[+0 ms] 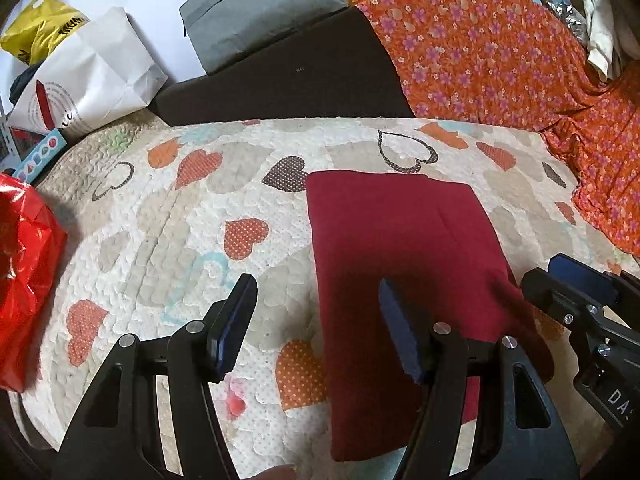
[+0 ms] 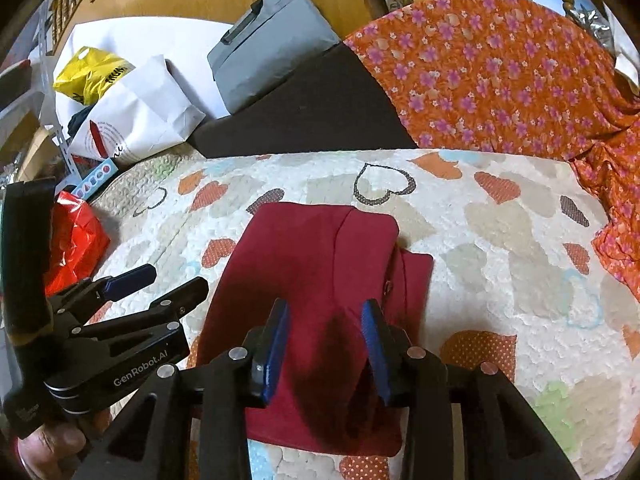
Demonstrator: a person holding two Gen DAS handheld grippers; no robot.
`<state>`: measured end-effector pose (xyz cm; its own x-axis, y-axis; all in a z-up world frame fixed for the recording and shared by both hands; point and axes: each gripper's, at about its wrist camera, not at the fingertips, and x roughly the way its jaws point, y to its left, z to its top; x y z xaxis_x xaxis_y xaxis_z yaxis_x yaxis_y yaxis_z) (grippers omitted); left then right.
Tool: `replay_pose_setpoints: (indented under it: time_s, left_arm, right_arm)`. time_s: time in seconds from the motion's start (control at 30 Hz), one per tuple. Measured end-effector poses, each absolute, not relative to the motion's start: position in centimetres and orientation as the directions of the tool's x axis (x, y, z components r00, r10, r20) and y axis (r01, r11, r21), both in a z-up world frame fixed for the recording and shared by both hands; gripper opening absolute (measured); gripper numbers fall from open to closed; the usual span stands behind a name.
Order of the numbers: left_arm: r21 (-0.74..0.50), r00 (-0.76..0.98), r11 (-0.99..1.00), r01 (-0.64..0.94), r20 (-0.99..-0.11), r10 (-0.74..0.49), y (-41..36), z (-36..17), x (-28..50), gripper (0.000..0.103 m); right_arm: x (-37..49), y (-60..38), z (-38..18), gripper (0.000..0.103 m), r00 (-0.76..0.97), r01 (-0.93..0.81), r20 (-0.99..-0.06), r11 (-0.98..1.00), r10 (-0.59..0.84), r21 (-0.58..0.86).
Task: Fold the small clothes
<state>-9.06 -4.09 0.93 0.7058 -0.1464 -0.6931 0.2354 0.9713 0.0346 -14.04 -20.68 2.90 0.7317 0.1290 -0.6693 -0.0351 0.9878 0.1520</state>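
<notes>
A dark red garment [image 1: 400,264] lies folded into a long rectangle on a heart-patterned quilt [image 1: 200,208]. It also shows in the right wrist view [image 2: 316,276], with its right part doubled over. My left gripper [image 1: 316,320] is open and empty, its right finger over the garment's left side and its left finger over the quilt. My right gripper [image 2: 324,340] is open just above the garment's near end, holding nothing. The right gripper shows at the right edge of the left wrist view [image 1: 576,280], and the left gripper shows at the left of the right wrist view [image 2: 132,280].
A red plastic bag [image 1: 24,280] sits at the quilt's left edge. A white paper bag [image 1: 92,76], a yellow bag [image 1: 40,28] and a grey case [image 1: 260,8] stand behind on a dark cushion [image 1: 288,84]. An orange floral cloth [image 1: 500,64] covers the right back.
</notes>
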Motion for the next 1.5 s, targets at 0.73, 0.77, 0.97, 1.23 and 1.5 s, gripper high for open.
replay_pose_setpoints:
  time_s: [0.73, 0.77, 0.97, 1.23, 1.5]
  left_arm:
    - [0.036, 0.714, 0.966, 0.257, -0.681, -0.165, -4.7, 1.0, -9.0, 0.063]
    - [0.035, 0.713, 0.966, 0.256, -0.682, -0.165, -4.7, 1.0, -9.0, 0.063]
    - [0.03, 0.708, 0.966, 0.258, -0.686, -0.167, -4.7, 0.9, -8.9, 0.063]
    - [0.039, 0.708, 0.965, 0.26, -0.687, -0.163, -4.7, 0.7, -8.8, 0.063]
    - [0.052, 0.712, 0.955, 0.291, -0.679, -0.179, -5.2, 0.7, -9.3, 0.063]
  right_arm:
    - [-13.6, -21.2, 2.2, 0.041, 0.716, -0.013, -0.684, 0.983, 0.138, 0.184]
    - [-13.6, -21.3, 2.1, 0.041, 0.715, -0.013, -0.685, 0.983, 0.138, 0.184]
    - [-13.5, -21.2, 2.0, 0.041, 0.712, -0.012, -0.689, 0.983, 0.137, 0.184]
    - [-13.5, -21.3, 1.9, 0.041, 0.708, -0.013, -0.692, 0.982, 0.141, 0.187]
    - [-13.5, -21.2, 1.6, 0.042, 0.702, -0.013, -0.697, 0.981, 0.145, 0.192]
